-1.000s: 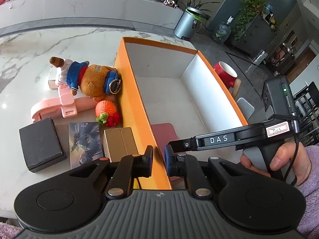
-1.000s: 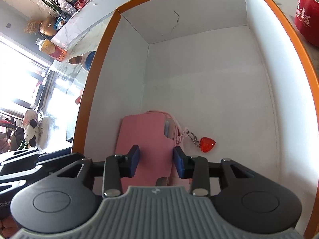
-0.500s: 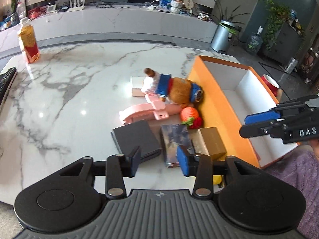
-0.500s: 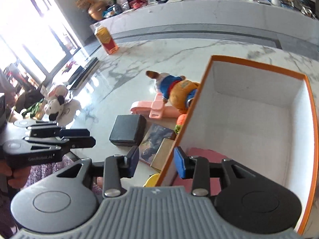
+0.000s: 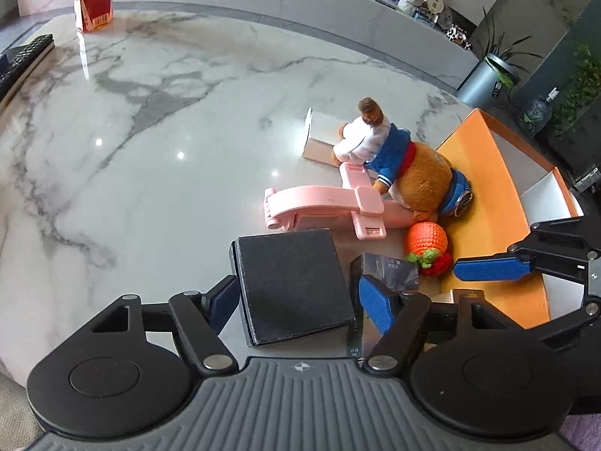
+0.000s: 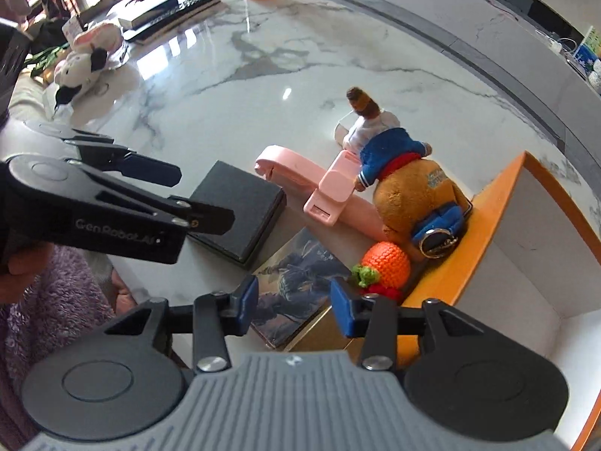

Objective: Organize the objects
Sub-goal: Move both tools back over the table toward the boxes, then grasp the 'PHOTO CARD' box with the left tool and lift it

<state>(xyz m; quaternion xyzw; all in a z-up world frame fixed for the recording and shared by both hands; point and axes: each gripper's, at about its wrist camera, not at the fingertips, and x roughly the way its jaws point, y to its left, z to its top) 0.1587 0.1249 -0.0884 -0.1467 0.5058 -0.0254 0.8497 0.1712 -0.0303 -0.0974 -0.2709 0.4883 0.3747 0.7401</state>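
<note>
Both grippers have swung out of the orange box [image 5: 484,203] to the clutter beside it. Left gripper [image 5: 296,306] jaws are opening wide around the black case [image 5: 293,285], not pressing it. Right gripper [image 6: 295,306] jaws are opening, empty, above the picture card [image 6: 300,282] on the table [image 5: 169,131].

Both grippers: black plastic linkages, silver pivot screws, blue ribbed pads, grey ridged base. Left gripper [image 6: 180,203] carried white "Gen.Robot.AI" lettering. Fuzzy purple sleeve [image 6: 49,300] worn.
</note>
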